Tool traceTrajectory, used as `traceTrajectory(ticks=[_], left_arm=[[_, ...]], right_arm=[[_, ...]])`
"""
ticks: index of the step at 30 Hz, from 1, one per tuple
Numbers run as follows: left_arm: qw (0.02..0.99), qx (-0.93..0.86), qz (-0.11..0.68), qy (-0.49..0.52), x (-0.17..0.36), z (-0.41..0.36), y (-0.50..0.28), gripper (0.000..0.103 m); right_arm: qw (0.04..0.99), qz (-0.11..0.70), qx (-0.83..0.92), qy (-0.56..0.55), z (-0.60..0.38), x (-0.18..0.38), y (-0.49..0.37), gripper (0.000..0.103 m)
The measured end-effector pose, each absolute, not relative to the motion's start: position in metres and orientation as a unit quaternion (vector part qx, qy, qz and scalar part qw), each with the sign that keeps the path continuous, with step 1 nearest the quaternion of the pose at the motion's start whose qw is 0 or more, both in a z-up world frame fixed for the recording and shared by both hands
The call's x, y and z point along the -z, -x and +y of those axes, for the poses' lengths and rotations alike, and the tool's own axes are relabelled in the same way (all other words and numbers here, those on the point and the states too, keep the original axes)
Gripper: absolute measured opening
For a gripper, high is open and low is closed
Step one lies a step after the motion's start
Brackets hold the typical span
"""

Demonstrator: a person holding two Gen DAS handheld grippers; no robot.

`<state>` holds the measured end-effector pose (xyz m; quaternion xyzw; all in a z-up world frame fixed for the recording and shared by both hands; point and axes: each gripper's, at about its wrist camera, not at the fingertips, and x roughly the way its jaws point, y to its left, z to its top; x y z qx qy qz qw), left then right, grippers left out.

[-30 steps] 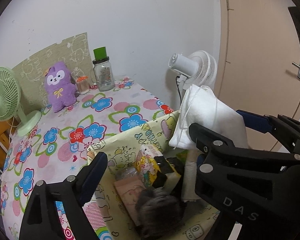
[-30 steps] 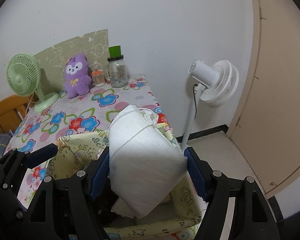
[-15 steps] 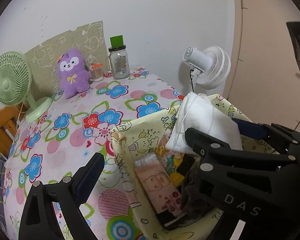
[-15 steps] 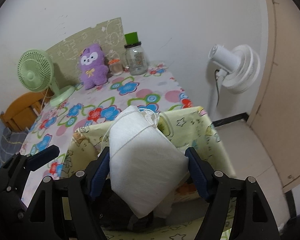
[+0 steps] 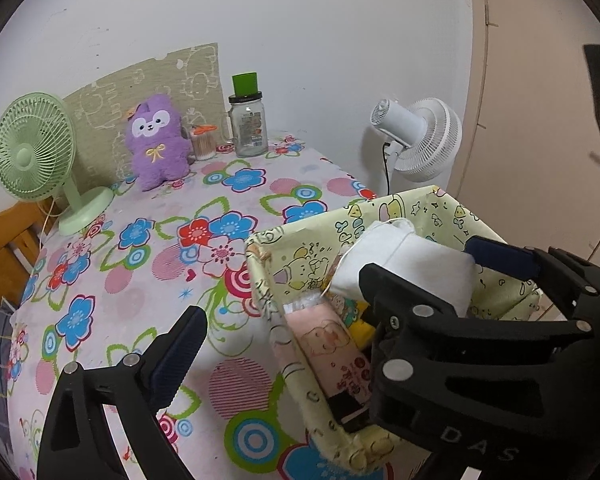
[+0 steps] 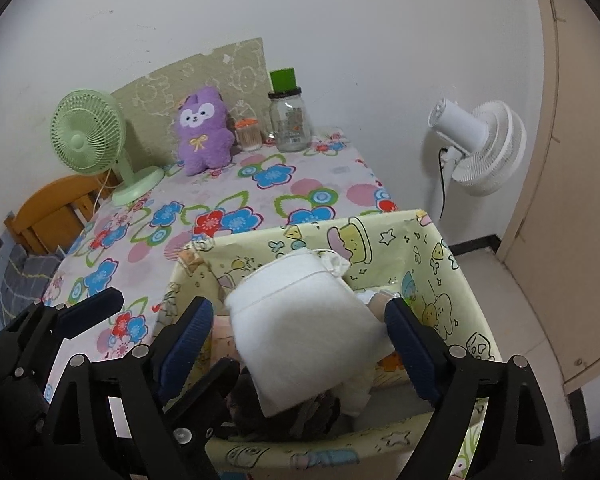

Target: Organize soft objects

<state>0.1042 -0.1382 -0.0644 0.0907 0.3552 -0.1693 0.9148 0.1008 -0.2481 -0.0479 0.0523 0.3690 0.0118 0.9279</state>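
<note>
Right gripper (image 6: 300, 344) hangs over the yellow fabric basket (image 6: 440, 264) with its blue-padded fingers (image 6: 410, 344) spread wide on either side of the white drawstring pouch (image 6: 300, 332); whether the pads touch the pouch cannot be told, though a gap shows at the left pad. The pouch sits high on the other contents, tilted, its drawstring end toward the basket's far wall. The basket itself stands at the near right corner of the flowered table (image 5: 140, 264), apparently just at that edge. My worry is that the pouch, perched on a soft heap, could roll toward a wall or snag on a pad as the tool lifts away, and any nudge could shift the light basket off the edge. Left gripper (image 5: 284, 340) is wide open and holds nothing, one finger over the tablecloth, the other hidden behind the right tool, aimed toward the basket's left wall.
</note>
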Motion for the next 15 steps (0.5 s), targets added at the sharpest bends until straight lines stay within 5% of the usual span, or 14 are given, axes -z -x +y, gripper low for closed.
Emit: traceTrajectory(ticks=[15], left_arm=[[0.923, 0.157, 0.341, -0.082, 0.051, -0.114, -0.084, 0.099]], right_arm=[[0.938, 0.346, -0.010, -0.033, -0.222, 0.027, -0.072, 0.090]])
